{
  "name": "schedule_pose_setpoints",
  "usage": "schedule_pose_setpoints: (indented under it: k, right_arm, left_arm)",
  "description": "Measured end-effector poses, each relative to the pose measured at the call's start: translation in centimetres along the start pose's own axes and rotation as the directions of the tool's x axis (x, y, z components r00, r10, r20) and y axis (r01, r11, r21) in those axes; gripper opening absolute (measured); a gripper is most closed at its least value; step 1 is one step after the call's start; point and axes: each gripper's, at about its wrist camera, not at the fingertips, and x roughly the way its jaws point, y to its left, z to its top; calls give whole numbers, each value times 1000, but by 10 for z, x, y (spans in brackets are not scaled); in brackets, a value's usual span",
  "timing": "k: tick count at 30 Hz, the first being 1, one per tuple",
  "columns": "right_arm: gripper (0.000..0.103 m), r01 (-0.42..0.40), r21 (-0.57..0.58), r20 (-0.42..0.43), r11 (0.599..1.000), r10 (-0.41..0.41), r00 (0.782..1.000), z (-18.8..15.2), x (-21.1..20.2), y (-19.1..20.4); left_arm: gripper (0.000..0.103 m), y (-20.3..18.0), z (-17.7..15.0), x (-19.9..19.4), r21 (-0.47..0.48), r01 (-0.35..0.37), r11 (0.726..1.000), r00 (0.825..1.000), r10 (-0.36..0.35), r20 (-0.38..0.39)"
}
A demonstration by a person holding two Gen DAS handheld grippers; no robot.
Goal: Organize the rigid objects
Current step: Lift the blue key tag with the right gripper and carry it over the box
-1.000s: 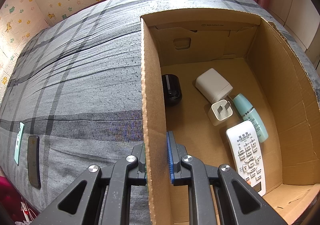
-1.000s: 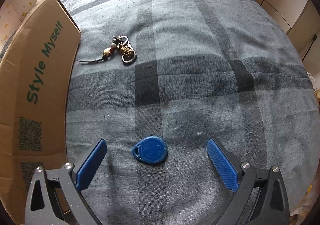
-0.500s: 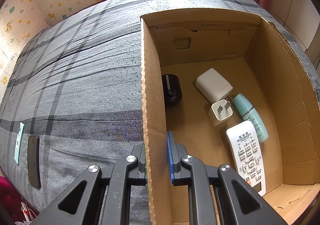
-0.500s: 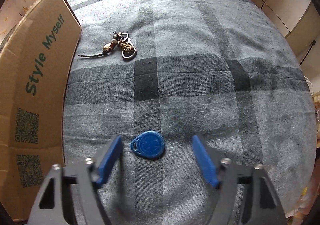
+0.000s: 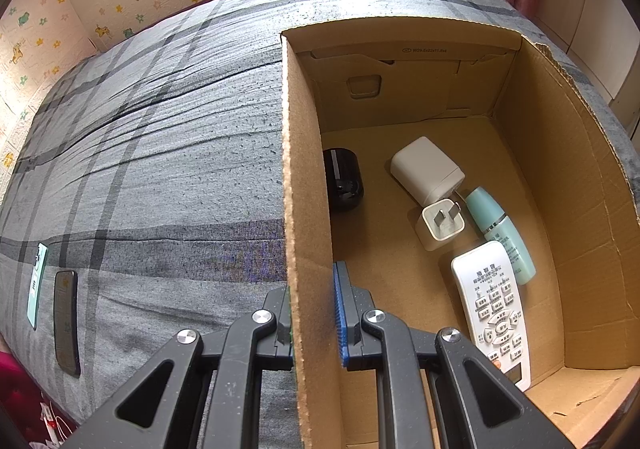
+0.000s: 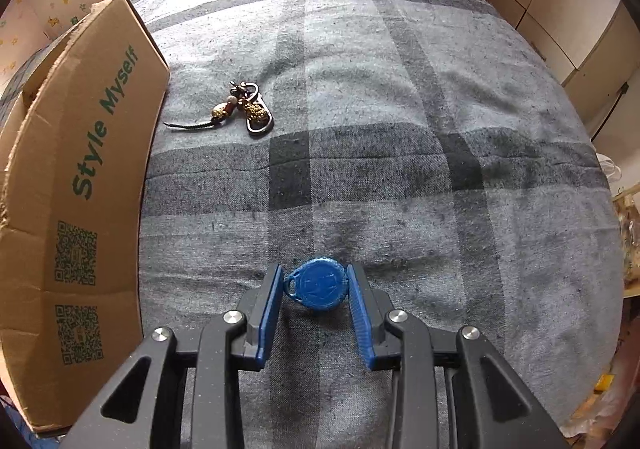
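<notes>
My left gripper (image 5: pixel 312 313) is clamped on the cardboard box (image 5: pixel 304 177) wall; my right gripper (image 6: pixel 314 291) is closing around the blue key fob (image 6: pixel 318 284), pads touching its edges; keychain (image 6: pixel 244 111) lies ahead-left on the bed (image 6: pixel 420 129).

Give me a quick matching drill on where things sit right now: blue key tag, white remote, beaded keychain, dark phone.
Things:
1. blue key tag
2. white remote
3. beaded keychain
4. dark phone

Places:
A. lying in the cardboard box
B. on the blanket, just beyond the box's printed side
C. between the closing pads of the right tool
D. on the blanket beside a mint green card, outside the box

Pairs: 1-C, 2-A, 3-B, 4-D
</notes>
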Motion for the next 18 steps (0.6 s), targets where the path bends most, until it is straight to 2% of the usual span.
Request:
schedule_pose_setpoints:
  k: [18]
  right_arm:
    - [35,0,-75,81,997,6,997,23,-52,30]
  left_arm:
    - [15,-1,0,0,-2,4,1000,1000,-4,0]
